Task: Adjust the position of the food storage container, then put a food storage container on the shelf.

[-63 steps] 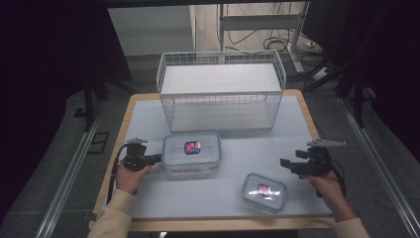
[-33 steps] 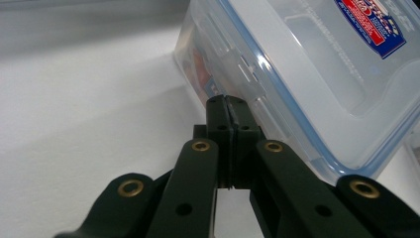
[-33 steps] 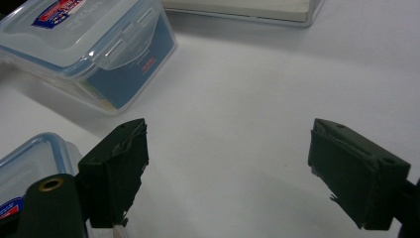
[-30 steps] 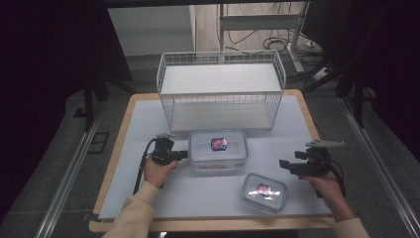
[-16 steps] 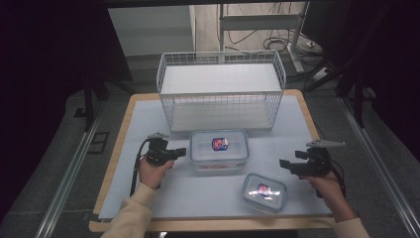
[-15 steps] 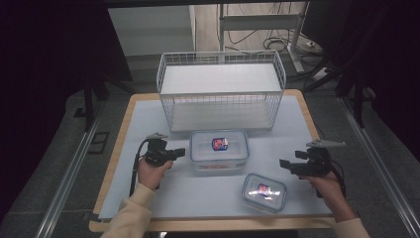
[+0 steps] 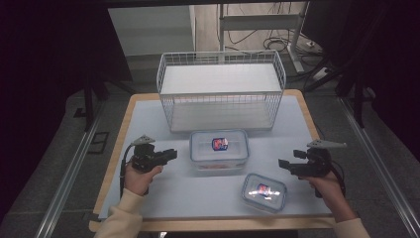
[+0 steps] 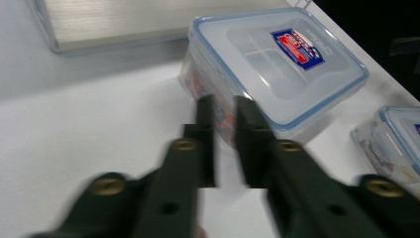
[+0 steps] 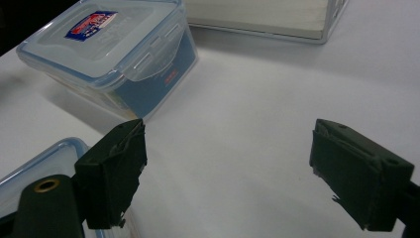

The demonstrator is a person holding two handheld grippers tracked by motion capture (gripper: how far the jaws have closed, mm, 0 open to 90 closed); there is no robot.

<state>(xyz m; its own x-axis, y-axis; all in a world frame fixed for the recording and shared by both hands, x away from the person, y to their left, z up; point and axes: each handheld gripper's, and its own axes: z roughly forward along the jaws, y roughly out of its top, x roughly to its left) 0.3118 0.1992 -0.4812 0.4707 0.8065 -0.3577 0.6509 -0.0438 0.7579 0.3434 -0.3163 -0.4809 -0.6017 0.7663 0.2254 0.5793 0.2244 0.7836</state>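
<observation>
While the left gripper (image 7: 171,153) sits at nine o'clock of it, the large box (image 7: 219,148) lies mid-table, just at six o'clock of the wire basket (image 7: 221,89).

Item: large box, clear plastic, blue-rimmed clip lid. Judged light, rigid, slick-walled; best taken across the short side under the lid rim.

Left gripper: jaws just been opening, now a narrow gap, nothing between them; box just ahead of the fingertips (image 8: 207,106), apart.

Right gripper (image 7: 282,163): spread wide, empty, box at eleven o'clock; small box (image 7: 264,191) near.
</observation>
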